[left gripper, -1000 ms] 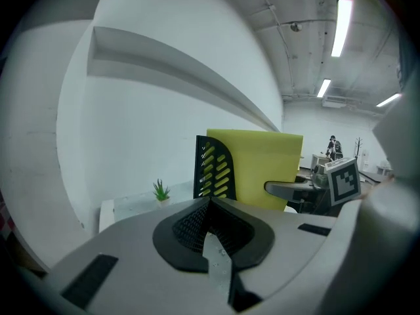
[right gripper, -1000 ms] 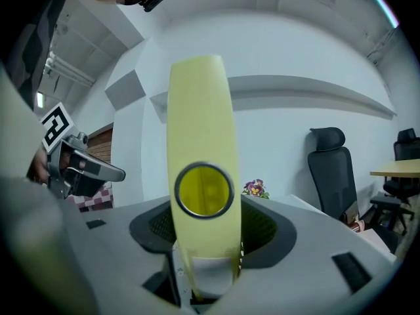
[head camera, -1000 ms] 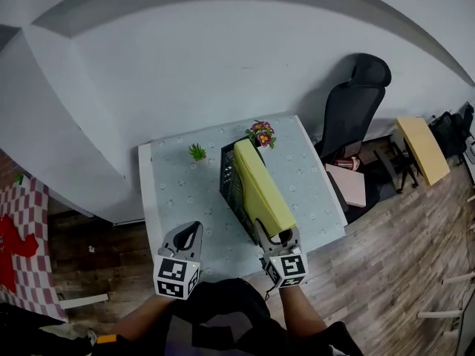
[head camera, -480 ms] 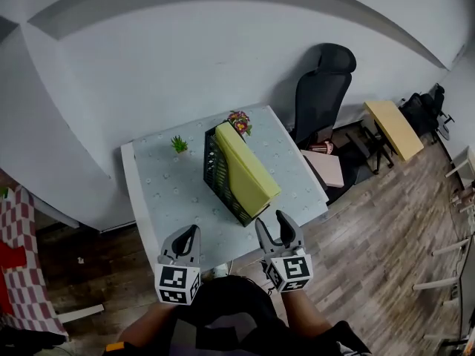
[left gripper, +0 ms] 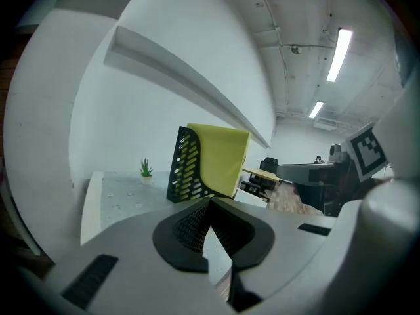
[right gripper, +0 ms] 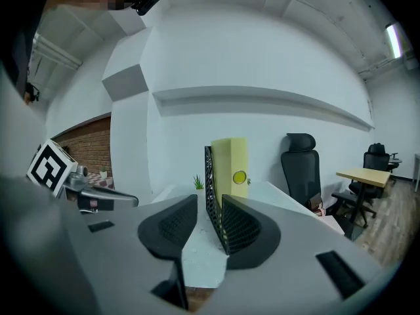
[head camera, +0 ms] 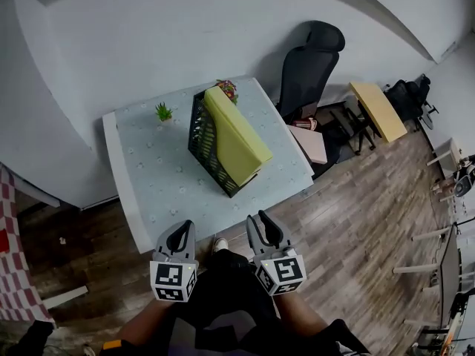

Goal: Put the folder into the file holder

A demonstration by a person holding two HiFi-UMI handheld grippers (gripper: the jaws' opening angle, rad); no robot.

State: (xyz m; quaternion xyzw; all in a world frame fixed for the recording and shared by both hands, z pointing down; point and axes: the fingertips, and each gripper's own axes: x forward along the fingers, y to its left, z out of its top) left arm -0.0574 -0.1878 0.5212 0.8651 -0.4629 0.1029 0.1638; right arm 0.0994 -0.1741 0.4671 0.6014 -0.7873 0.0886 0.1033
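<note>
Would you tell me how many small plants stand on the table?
2: a green plant left of the file holder, and a flowering plant at its far end, partly hidden.

The desk (head camera: 163,188) has a pale dotted top. On it stand a black holder (head camera: 202,143), a small green plant (head camera: 162,112) and some flowers (head camera: 226,89).

The folder (head camera: 236,133) is yellow, the file holder (head camera: 203,145) black.

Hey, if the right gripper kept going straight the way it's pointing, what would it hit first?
Probably the near end of the black file holder holding the yellow folder, though depth is unclear. The right gripper has just been closing its jaws, with nothing between them.
</note>
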